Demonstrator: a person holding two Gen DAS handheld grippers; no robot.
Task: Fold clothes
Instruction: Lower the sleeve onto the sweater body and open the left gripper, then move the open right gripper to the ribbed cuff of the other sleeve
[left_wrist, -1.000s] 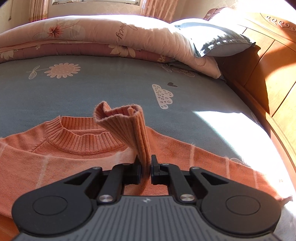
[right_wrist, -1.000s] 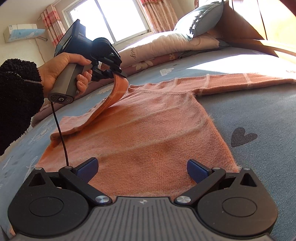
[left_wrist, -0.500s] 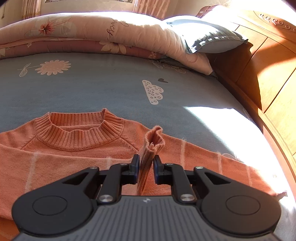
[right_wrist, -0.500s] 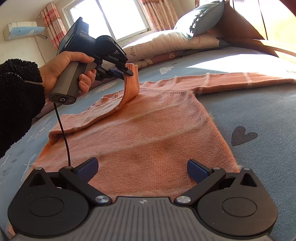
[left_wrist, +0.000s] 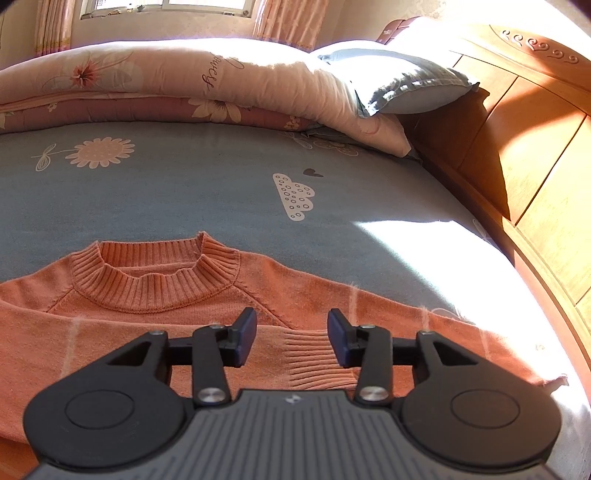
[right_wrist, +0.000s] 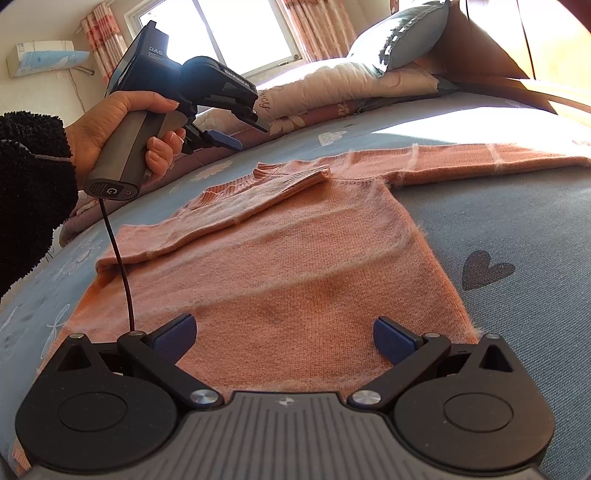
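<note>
An orange knit sweater (right_wrist: 295, 266) lies flat on the blue bed sheet (right_wrist: 517, 229), its ribbed collar (left_wrist: 155, 277) away from me. One sleeve (right_wrist: 236, 206) is folded across the chest, and its ribbed cuff (left_wrist: 314, 358) lies just beneath my open left gripper (left_wrist: 291, 336), which holds nothing. The right wrist view shows a hand holding that left gripper (right_wrist: 243, 133) in the air above the collar. The other sleeve (right_wrist: 480, 155) stretches out to the right. At the sweater's hem, my right gripper (right_wrist: 284, 332) stands wide open and empty.
A folded floral quilt (left_wrist: 184, 85) and a grey pillow (left_wrist: 399, 81) lie at the far side of the bed. A wooden headboard (left_wrist: 535, 147) runs along the right. A black cable (right_wrist: 122, 266) hangs from the left gripper's handle over the sweater. Behind is a window (right_wrist: 240, 33).
The left gripper carried the sleeve cuff down onto the chest, opened and let it go; the sleeve now lies flat. The right gripper has not moved.
</note>
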